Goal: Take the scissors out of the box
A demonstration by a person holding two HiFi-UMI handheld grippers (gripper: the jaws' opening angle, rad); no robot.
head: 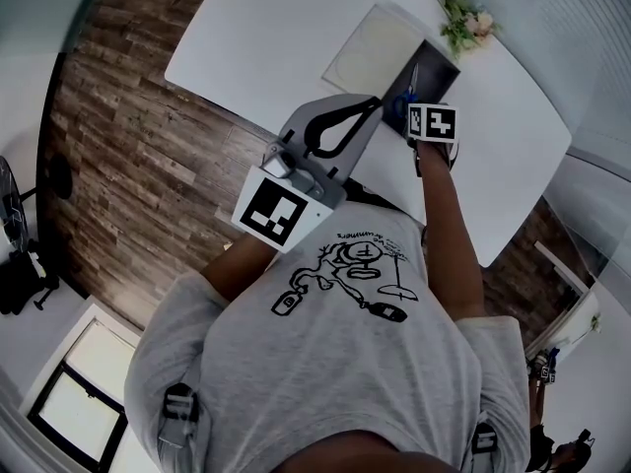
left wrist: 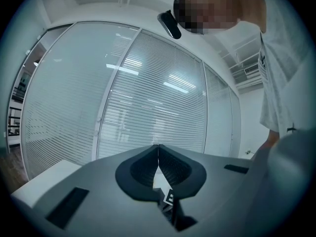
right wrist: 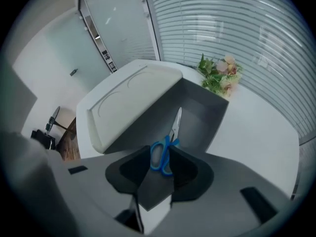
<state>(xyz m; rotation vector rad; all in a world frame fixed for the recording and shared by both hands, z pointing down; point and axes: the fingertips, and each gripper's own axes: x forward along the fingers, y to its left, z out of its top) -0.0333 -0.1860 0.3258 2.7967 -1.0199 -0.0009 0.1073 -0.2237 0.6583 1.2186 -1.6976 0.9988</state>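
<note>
Scissors (right wrist: 176,122) with blue handles lie on the dark floor of an open box (right wrist: 210,110), blade pointing away from me. In the right gripper view my right gripper (right wrist: 160,149) points steeply down into the box; its jaws stand open with the blue handles between them, not clamped. In the head view the right gripper (head: 426,116) hangs over the box (head: 439,67), its marker cube hiding the jaws. My left gripper (head: 375,104) is held level above the table's near edge, shut and empty. In its own view the left gripper (left wrist: 158,149) faces a glass wall.
The box's white lid (right wrist: 133,100) stands open to the left of the box. A small bunch of flowers (right wrist: 219,75) sits just behind the box. The white table (head: 276,37) stands on a wooden floor; glass walls with blinds lie beyond.
</note>
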